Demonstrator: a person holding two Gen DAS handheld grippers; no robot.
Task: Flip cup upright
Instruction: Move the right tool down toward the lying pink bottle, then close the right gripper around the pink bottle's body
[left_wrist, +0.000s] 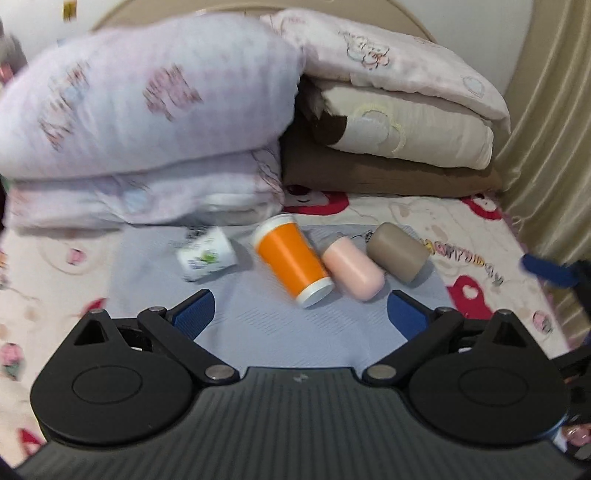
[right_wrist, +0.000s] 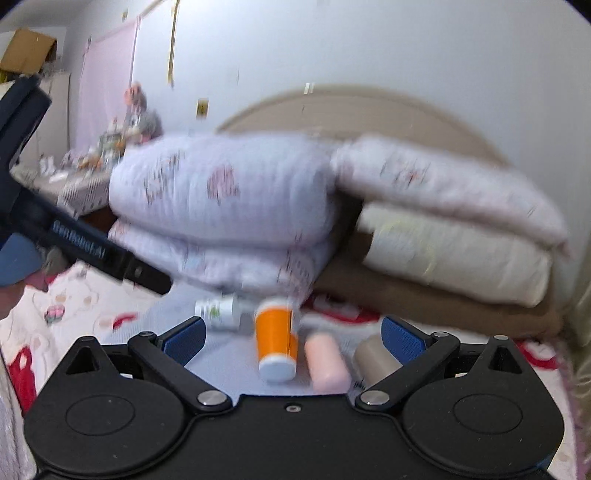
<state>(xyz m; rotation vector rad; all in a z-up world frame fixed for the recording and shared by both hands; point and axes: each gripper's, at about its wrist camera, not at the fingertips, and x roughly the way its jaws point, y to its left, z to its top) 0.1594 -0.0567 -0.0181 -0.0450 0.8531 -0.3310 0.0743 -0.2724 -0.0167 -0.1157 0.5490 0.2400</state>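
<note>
- Ahead of my left gripper, on a pale blue mat spread over the bed, four cups lie on their sides in a row: a white printed cup, an orange cup with white ends, a pink cup and a taupe cup.
- My left jaws stand wide apart and hold nothing; they sit short of the orange cup, which I judge is my likely target, since it lies nearest their centre line.
- Folded quilts are stacked behind the row, so any reach has to come from the near side.
- From the right wrist, my right gripper also gapes wide and empty, hovering just before the orange cup, with the pink cup and the taupe cup beside it.
- No cup is upright yet.
</note>
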